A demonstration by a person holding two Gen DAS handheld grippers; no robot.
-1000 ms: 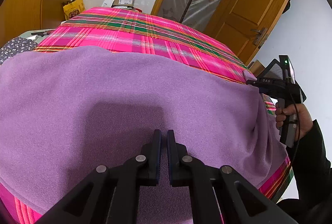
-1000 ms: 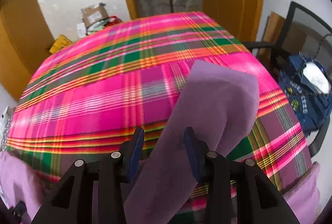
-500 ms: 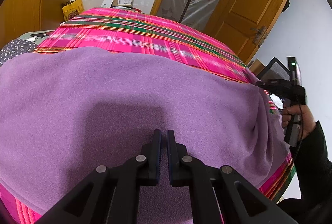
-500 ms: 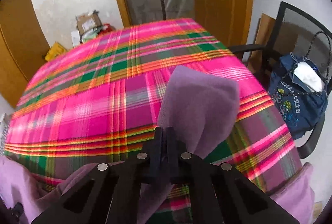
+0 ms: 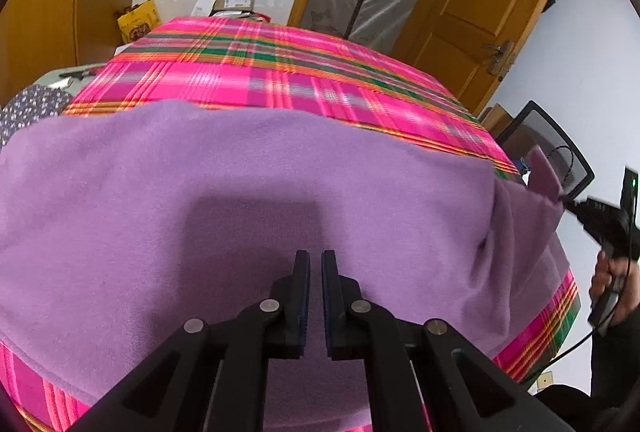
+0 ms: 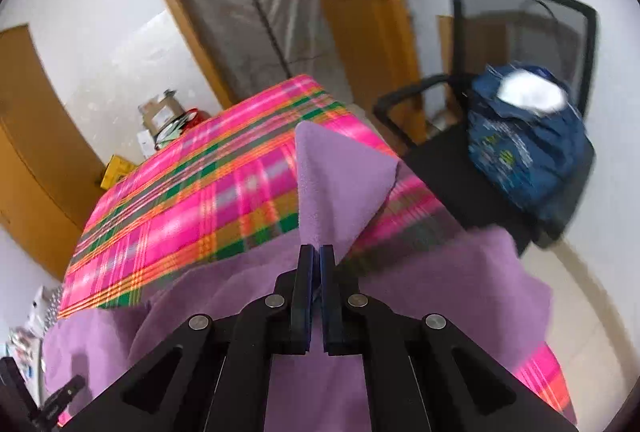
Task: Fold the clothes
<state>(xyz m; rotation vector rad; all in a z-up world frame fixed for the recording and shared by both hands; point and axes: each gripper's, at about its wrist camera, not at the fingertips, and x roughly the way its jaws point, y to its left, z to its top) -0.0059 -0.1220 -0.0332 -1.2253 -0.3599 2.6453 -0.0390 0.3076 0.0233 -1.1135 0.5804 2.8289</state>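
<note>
Purple garment [image 5: 248,200] spread on the plaid-covered counter [image 5: 280,72] near wooden doors [image 5: 480,4]; right gripper [image 6: 317,256] pinches its raised corner, left gripper [image 5: 316,264] nearly closed, empty, above it.

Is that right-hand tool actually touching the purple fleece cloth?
Touching. The right wrist view shows the right gripper shut on a corner of the purple fleece cloth, which stands up between its fingers.

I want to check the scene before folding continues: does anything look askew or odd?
Nothing looks damaged or spilled. The purple cloth lies mostly flat on the plaid table; only its corner is lifted and bunched, because the right tool pinches it.
</note>
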